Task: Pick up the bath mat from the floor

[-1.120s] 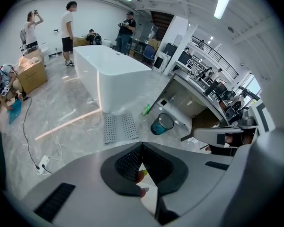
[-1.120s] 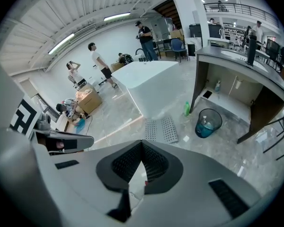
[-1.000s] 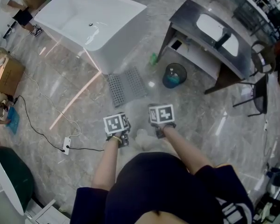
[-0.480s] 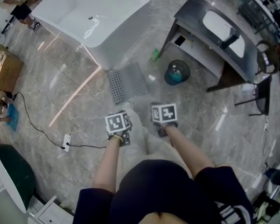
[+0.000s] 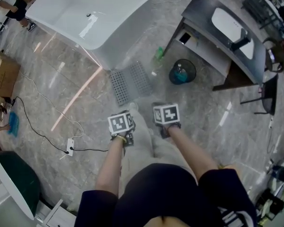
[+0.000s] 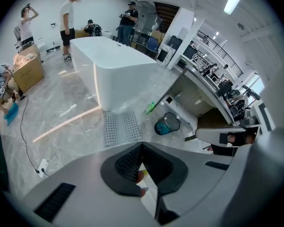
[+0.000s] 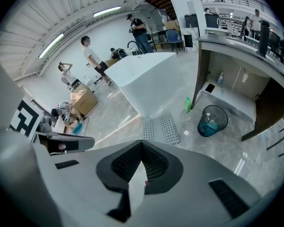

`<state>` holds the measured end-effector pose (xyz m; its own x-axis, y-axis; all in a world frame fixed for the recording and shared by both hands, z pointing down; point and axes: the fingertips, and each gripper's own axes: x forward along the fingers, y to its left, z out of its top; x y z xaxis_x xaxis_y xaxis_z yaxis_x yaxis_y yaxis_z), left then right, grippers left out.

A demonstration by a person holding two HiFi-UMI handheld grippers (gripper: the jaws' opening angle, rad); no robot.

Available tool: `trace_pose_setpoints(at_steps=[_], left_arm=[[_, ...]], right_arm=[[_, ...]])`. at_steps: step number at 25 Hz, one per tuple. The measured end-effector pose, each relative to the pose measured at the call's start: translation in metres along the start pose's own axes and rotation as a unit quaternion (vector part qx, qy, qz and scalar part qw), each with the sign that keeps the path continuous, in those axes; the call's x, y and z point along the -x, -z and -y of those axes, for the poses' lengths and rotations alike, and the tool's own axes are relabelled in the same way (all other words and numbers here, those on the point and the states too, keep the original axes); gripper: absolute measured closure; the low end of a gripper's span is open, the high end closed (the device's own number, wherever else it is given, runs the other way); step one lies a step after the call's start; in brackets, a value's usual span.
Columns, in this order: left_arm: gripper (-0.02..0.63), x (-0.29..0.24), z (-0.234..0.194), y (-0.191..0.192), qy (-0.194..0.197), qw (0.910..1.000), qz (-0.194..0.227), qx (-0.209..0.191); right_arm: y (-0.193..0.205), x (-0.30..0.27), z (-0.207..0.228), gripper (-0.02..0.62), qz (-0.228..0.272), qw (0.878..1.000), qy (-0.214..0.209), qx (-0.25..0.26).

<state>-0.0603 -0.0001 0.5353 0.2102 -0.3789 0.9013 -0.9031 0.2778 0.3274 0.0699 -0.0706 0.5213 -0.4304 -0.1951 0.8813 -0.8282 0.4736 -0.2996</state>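
The bath mat (image 5: 129, 82) is a grey perforated rectangle in two panels, flat on the marble floor at the foot of the white bathtub (image 5: 92, 18). It also shows in the left gripper view as the mat (image 6: 118, 127) and in the right gripper view as the mat (image 7: 160, 128), well ahead of both sets of jaws. My left gripper (image 5: 120, 122) and right gripper (image 5: 166, 115) are held side by side at waist height, short of the mat. The left gripper (image 6: 142, 144) has its tips together and holds nothing. The right gripper (image 7: 142, 143) is shut and empty too.
A dark vanity with a sink (image 5: 227, 37) stands to the right, with a black bin (image 5: 182, 72) and a green bottle (image 5: 158, 54) beside it. A power strip (image 5: 69, 148) with its cable lies on the left, near a cardboard box (image 5: 2, 74). People stand beyond the tub.
I have stepped forward: my pale trouser leg and shoe now show between the grippers, and the mat lies closer to them. Both grippers stay shut and level.
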Motion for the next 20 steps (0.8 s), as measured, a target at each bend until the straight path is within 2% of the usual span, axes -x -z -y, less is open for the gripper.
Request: trace_pose_setpoints(at_steps=[10,20], left_arm=[[0.606,-0.045,-0.023,-0.032,0.0,0.9997,-0.026,-0.005],[0.606,-0.111,-0.049,-0.055,-0.007,0.9988,-0.049,-0.005]], right_arm=[[-0.035,-0.043,0.011,0.584,-0.012,1.0,0.005,-0.008],[-0.052,-0.106,0.038,0.583,-0.025,0.999,0.019,-0.012]])
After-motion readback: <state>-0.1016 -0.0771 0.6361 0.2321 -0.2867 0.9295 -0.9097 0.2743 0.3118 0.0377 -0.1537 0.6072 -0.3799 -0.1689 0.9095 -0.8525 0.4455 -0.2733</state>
